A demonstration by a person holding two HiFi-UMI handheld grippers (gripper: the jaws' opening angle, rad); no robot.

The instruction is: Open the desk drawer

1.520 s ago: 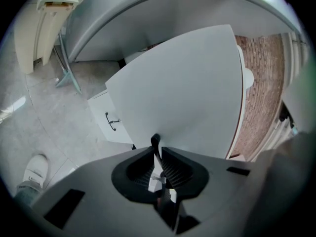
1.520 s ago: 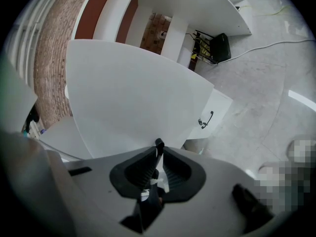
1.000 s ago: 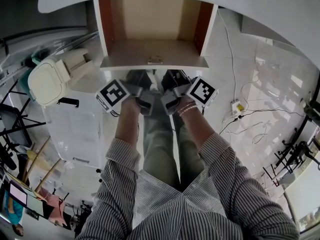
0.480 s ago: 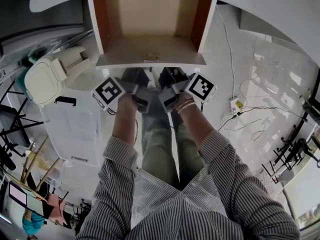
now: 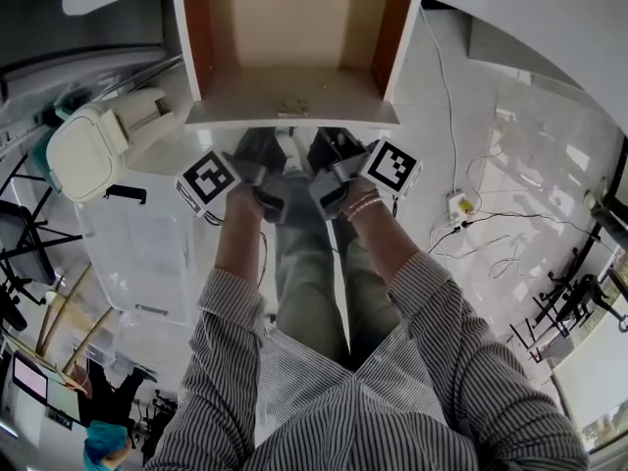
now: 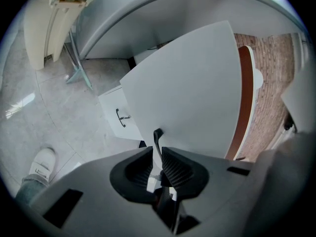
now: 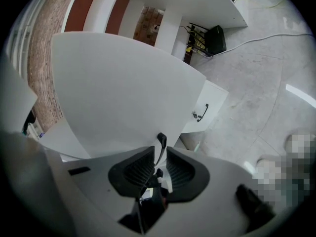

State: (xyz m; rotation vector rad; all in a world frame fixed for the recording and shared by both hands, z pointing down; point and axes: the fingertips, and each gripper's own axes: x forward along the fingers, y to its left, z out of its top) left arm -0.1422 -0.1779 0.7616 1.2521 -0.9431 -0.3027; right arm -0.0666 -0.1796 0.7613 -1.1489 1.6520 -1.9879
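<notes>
Left tool [image 6: 157, 156]: clenched on the drawer handle [image 6: 157, 136]; its ribbed black pads press the slim bar from both sides.
Right tool [image 7: 159, 158]: just beside the left one, on the same bar. Its jaws have just been opening, and the bar stands between the pads with slack showing, so this grip reads as released.
Step in hand: judged to be the end of the pull. The drawer looks open, and letting go has begun on the right.
Next move: likely calls for the left jaws to part too. Both tools would then draw straight back off the bar without snagging it or nudging the drawer inward.
Drawer handle: thin, smooth, black, bowed clear of the panel behind it.
Drawer front [image 6: 192, 93]: flat white panel, matt and plain.
Drawer [image 5: 294, 114]: pulled well out from under the tabletop, toward the person. It has a pale tan floor, reddish-brown side walls, a white rim and a small fitting at the front edge.
Tabletop [image 5: 549, 27]: white and smooth with a curved edge, overhanging the drawer.
Floor [image 5: 510, 165]: glossy pale tiles with cables trailing across them.
</notes>
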